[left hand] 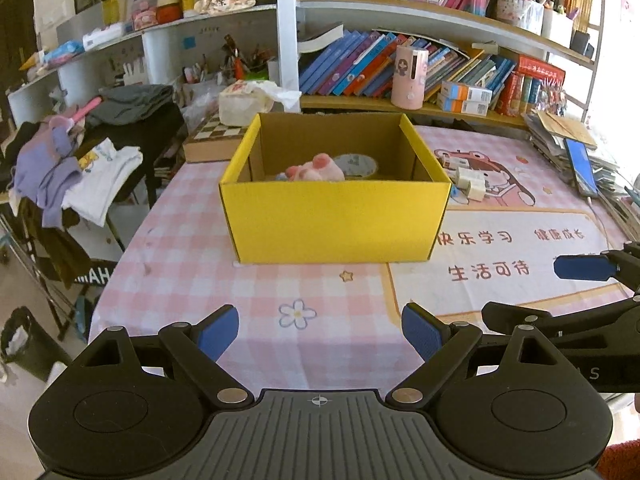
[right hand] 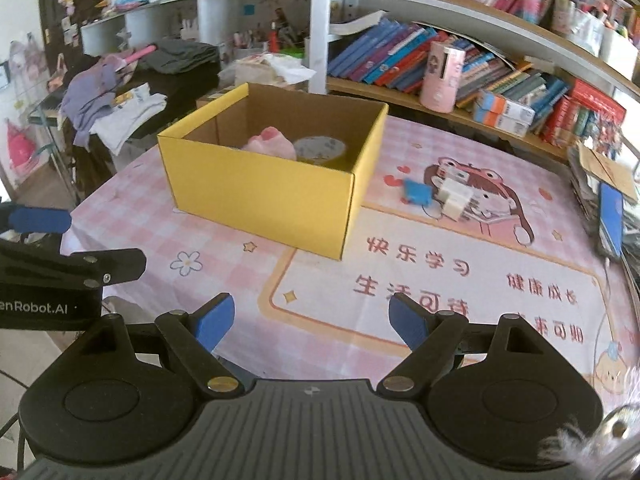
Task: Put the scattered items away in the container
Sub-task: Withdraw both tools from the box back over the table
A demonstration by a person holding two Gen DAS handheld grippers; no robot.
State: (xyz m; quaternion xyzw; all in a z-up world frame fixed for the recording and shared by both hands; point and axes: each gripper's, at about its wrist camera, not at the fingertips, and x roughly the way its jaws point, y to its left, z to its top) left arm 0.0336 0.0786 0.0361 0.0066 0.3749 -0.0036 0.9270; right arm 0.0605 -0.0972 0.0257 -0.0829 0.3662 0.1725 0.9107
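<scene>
I see the yellow cardboard box standing open-topped in the middle of the left wrist view, on the pink checked cloth of the counter. Inside it, toward the back, lie a pink plush toy and, touching it on the right, a round tape roll; the rest of the box floor is hidden behind the near wall. Outside the box, just right of it in the right wrist view, a small blue item and a cluster of small white pieces lie on the cartoon print, close beside each other; I cannot tell what they are exactly. My left gripper sits at the bottom centre of its frame with its blue pads spread wide and nothing between them, only cloth below. My right gripper is likewise spread wide and empty, low in its own frame over the printed lettering. Bookshelves fill the upper right, and piled clothes sit at the left.
</scene>
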